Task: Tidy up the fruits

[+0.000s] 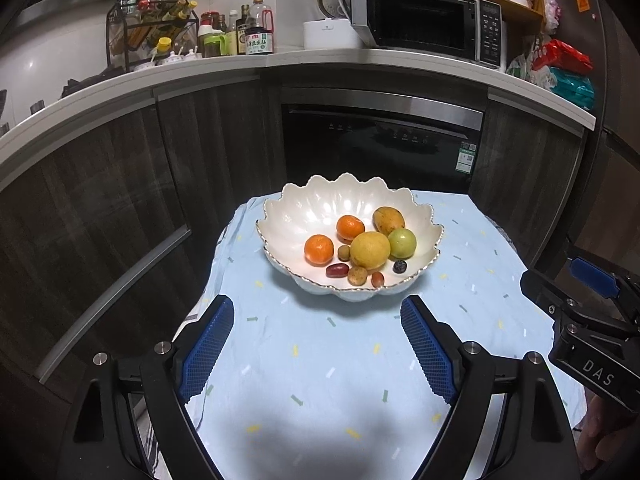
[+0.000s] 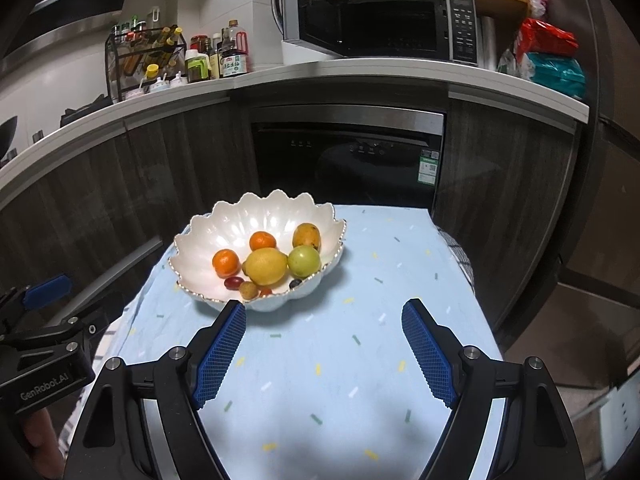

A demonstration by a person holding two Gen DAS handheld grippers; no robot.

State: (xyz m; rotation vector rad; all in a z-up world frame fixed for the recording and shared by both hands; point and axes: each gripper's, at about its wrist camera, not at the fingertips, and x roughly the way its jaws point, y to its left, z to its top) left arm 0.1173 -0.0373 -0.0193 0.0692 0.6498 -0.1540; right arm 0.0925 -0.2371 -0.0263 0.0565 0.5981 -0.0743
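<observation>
The fruits sit together in a white scalloped bowl (image 1: 280,216) on the blue-clothed worktop (image 1: 360,360): two oranges (image 1: 319,249), a lemon (image 1: 370,249), a green apple (image 1: 402,243) and a mango (image 1: 389,220), with small fruits at the front. Left tongs (image 1: 317,344) and right tongs (image 2: 324,346) both hover spread before it, pinching nothing.

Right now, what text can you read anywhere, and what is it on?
"DAS": right gripper body, left wrist view.
"GenRobot.AI": left gripper body, right wrist view.
Sauce bottle label: characters too blurred to read.
Green appliance sticker: too small.
Microwave panel: unreadable.
</observation>
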